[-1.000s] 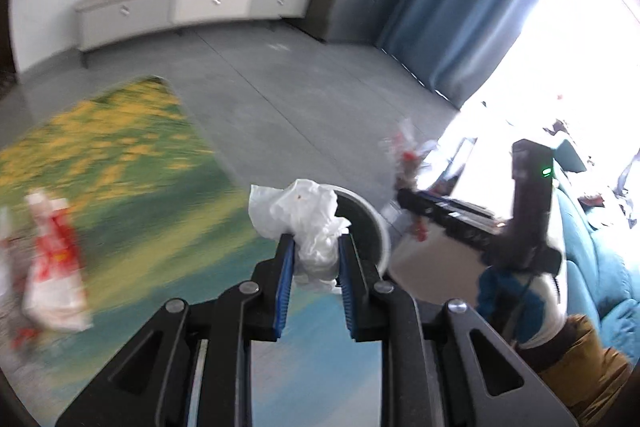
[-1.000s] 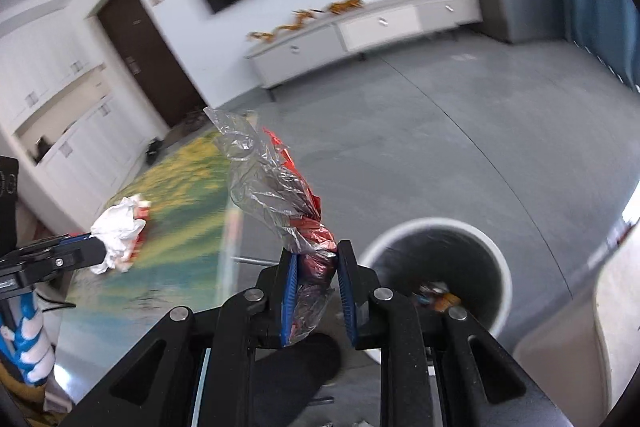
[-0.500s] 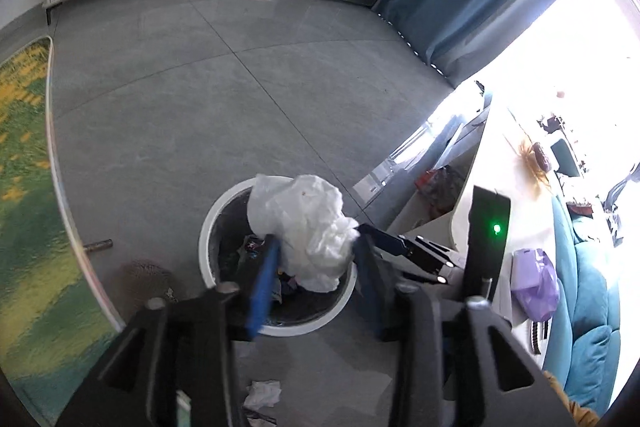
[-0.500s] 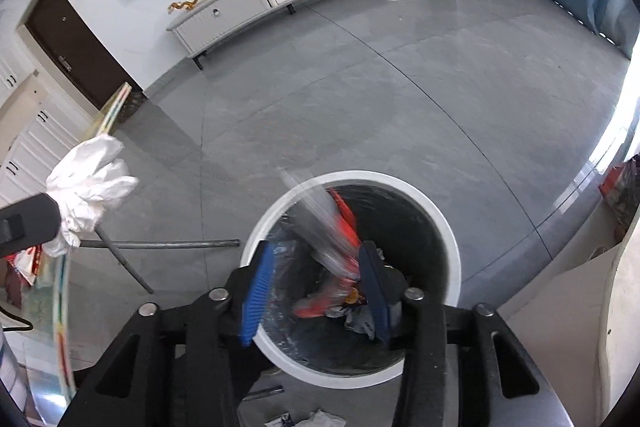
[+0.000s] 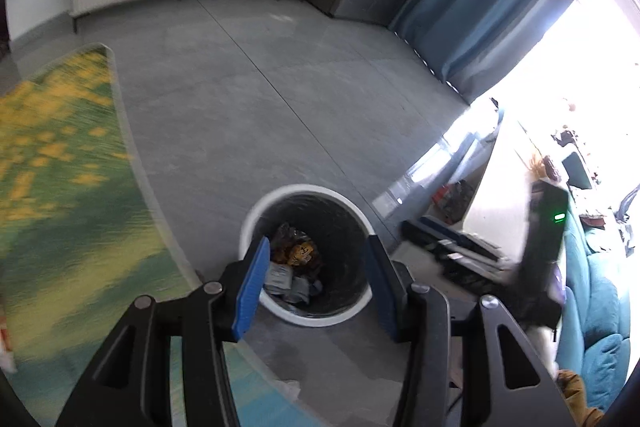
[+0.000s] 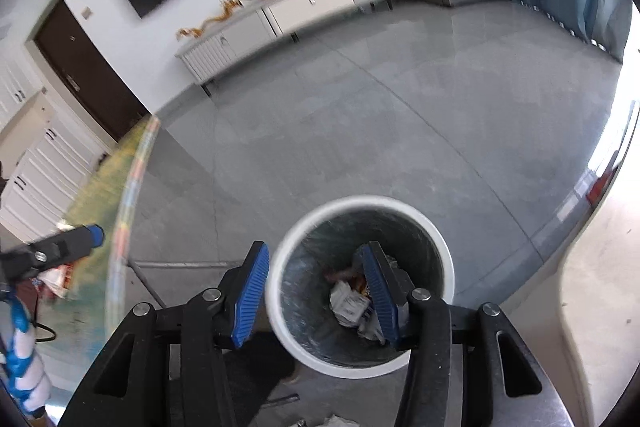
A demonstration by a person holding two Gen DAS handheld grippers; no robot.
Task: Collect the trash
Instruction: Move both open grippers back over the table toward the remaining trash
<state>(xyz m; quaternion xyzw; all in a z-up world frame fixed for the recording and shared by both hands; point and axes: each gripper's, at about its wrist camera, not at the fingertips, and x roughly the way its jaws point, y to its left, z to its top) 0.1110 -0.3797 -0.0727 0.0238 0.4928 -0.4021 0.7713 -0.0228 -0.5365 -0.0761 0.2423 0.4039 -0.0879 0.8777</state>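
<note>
Floor (image 5: 248, 99): grey tile, open; takes up most of both views. Desk (image 5: 60, 187) with a green-yellow printed top at left, its curved edge running close past the bin, so trash lifted off it travels only a short way.

Bin (image 5: 306, 319): white rim, dark liner, standing upright on the floor just beside the desk edge. Both cameras look down into it, which suits a drop from above.

Left gripper (image 5: 316, 279): fingers spread wide, nothing between them, poised above the bin mouth. Right gripper (image 6: 314, 291): fingers likewise spread and empty, over the rim from the other side. In the left view it shows as a dark blurred shape at right.

Trash (image 6: 350, 301): crumpled wrappers and paper lying at the bottom of the bin. Judgement: both loads are in; this drop is done.

Remaining: a red-and-white wrapper (image 6: 60, 275) lies on the desk, near the left fingers as seen from the right view. One small white scrap (image 5: 290, 387) on the floor just beside the bin. Likely next targets.
</note>
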